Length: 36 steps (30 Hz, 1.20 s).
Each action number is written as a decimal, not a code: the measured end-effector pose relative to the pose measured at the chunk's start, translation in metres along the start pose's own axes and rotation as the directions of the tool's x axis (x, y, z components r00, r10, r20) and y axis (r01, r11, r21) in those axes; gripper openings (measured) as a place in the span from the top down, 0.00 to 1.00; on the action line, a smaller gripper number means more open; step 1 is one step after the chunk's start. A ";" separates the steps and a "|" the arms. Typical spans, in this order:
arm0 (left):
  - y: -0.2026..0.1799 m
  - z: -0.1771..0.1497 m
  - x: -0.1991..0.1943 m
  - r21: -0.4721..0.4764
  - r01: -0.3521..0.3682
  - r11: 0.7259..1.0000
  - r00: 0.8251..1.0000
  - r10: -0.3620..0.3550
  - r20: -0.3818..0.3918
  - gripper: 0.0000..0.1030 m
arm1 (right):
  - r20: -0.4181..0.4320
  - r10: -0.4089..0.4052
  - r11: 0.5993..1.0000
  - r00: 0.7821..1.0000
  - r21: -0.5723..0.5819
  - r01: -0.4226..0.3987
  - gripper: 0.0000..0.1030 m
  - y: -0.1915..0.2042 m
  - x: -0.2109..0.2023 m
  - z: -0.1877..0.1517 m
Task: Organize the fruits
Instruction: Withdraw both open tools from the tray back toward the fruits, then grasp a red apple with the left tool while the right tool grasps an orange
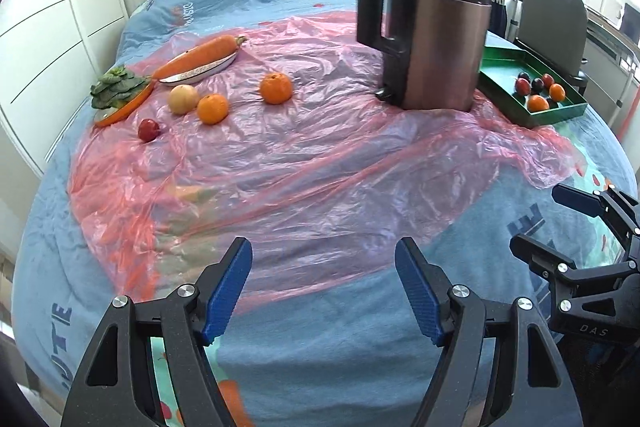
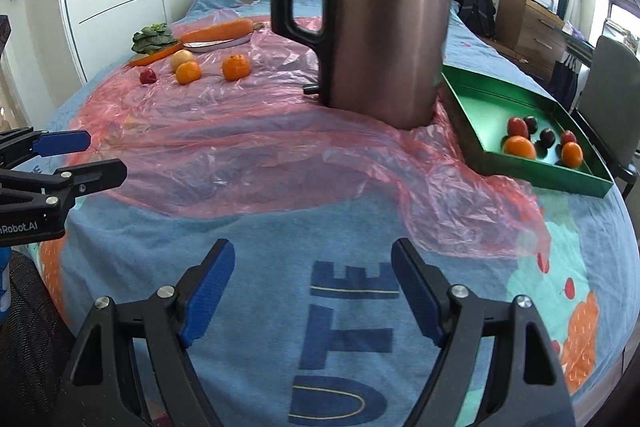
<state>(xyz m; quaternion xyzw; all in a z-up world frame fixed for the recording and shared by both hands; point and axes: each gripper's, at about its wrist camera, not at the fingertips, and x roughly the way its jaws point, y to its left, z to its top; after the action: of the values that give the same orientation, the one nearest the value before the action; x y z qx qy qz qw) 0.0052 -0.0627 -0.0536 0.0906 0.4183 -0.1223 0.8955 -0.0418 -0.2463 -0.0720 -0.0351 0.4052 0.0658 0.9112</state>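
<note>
Left wrist view: left gripper and right gripper both hang with jaws released, empty, over the blue bed; round oranges sit upper left, green tray upper right.

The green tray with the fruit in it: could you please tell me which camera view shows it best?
The right wrist view shows the green tray best: its whole inside shows, with each fruit distinct. In the left wrist view the tray sits at the far right, partly hidden behind the kettle, with the fruit smaller.
</note>
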 end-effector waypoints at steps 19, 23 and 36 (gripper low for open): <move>0.159 0.033 0.032 -0.370 -0.108 0.923 0.983 0.153 0.097 0.34 | 0.007 0.163 0.975 0.987 -0.155 -0.160 0.00 0.106 0.052 0.089; 0.189 0.049 0.050 -0.423 -0.117 0.898 0.978 0.178 0.106 0.35 | 0.014 0.209 0.965 0.978 -0.167 -0.204 0.00 0.125 0.073 0.114; 0.249 0.088 0.126 -0.505 -0.114 0.855 0.977 0.188 0.099 0.39 | -0.007 0.271 0.942 0.963 -0.203 -0.267 0.00 0.171 0.169 0.194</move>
<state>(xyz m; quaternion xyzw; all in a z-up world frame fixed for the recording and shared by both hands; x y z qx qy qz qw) 0.2205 0.1340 -0.0803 -0.1192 0.3611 0.0538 0.9233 0.1875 -0.0389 -0.0694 -0.0710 0.3878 0.2307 0.8896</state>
